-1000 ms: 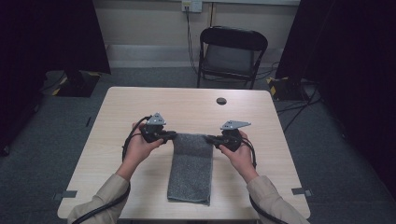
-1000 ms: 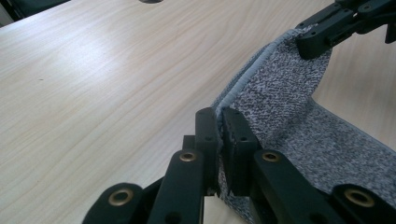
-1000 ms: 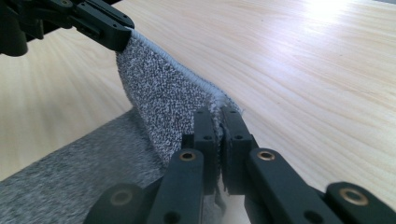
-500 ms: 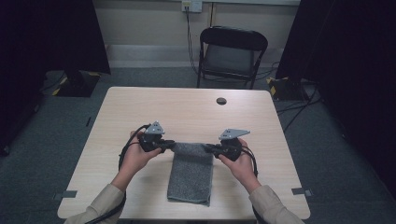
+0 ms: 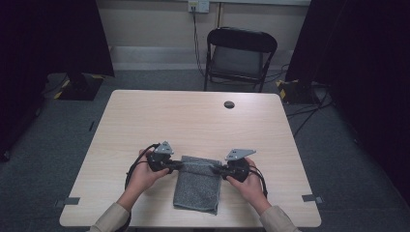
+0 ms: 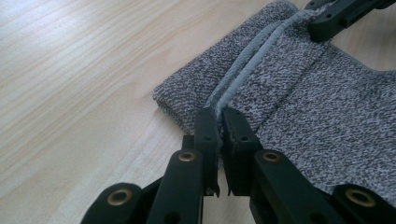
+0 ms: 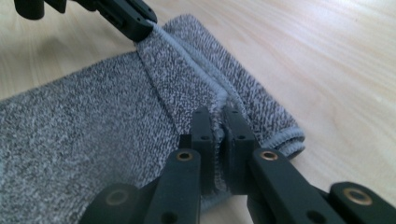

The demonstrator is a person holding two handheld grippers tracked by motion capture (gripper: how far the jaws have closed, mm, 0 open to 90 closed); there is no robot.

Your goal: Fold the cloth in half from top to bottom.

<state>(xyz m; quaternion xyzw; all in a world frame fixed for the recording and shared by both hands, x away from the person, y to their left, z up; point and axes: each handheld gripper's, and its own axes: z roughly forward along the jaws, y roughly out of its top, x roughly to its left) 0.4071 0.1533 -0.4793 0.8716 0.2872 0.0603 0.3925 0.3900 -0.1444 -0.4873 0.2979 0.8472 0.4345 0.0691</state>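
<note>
Speckled grey towel (image 5: 197, 186) with pale hem, light wood-grain table (image 5: 193, 121).

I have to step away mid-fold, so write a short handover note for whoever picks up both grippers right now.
Left gripper: shut on the grey towel's light hem, at its left corner.
Right gripper: shut on the same hem, at the right corner.
Towel: a narrow folded strip on the table, near the person's edge; the gripped hem lies over its far end.
Done: the far edge is folded over towards the person.
Left: probably lay the hem down, let go, smooth the fold.
</note>
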